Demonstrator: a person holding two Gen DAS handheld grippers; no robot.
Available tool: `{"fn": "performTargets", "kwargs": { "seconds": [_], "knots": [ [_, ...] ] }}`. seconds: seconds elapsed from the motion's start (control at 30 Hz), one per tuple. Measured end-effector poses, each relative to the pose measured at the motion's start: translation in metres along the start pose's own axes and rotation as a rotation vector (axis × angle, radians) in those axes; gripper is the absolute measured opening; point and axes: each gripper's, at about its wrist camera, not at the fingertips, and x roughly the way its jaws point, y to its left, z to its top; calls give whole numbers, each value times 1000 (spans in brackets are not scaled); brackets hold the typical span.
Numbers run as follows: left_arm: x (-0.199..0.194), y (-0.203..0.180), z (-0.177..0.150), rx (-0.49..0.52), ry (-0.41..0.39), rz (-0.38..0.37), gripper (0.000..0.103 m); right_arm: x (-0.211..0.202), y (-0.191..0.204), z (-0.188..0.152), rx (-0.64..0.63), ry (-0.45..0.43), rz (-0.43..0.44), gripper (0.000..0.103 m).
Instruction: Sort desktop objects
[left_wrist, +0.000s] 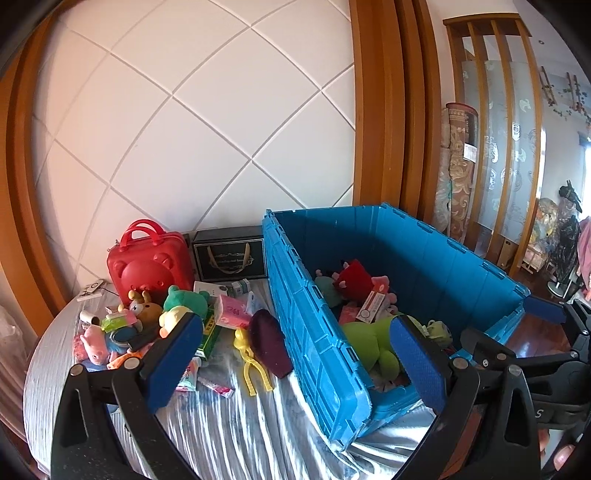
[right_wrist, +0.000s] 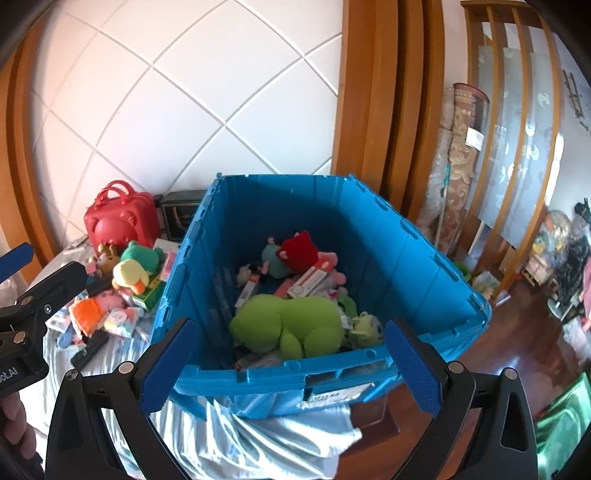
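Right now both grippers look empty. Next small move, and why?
Probably swing the left gripper left and down toward the loose pile, for instance the yellow duck plush. Both it and the right gripper are open and hold nothing, the blue crate already has toys inside, and the pile still lies on the table beside it, nearest the left side.

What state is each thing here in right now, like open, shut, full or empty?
Left tool: open, empty.
Right tool: open, empty.
Blue crate: lid off or folded away, partly filled with toys.
Green plush: lying inside the crate.
Red bear case: shut, upright.
Black gift box: shut, upright against the wall.
Toy pile: loose on the cloth, beside the crate.
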Motion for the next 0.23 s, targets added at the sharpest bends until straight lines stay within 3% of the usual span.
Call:
{"fn": "performTargets", "kwargs": {
  "seconds": [0.23],
  "knots": [
    [6, 2, 2, -5, 11, -19, 102, 6, -1, 3, 9, 8, -9, 103]
  ]
}}
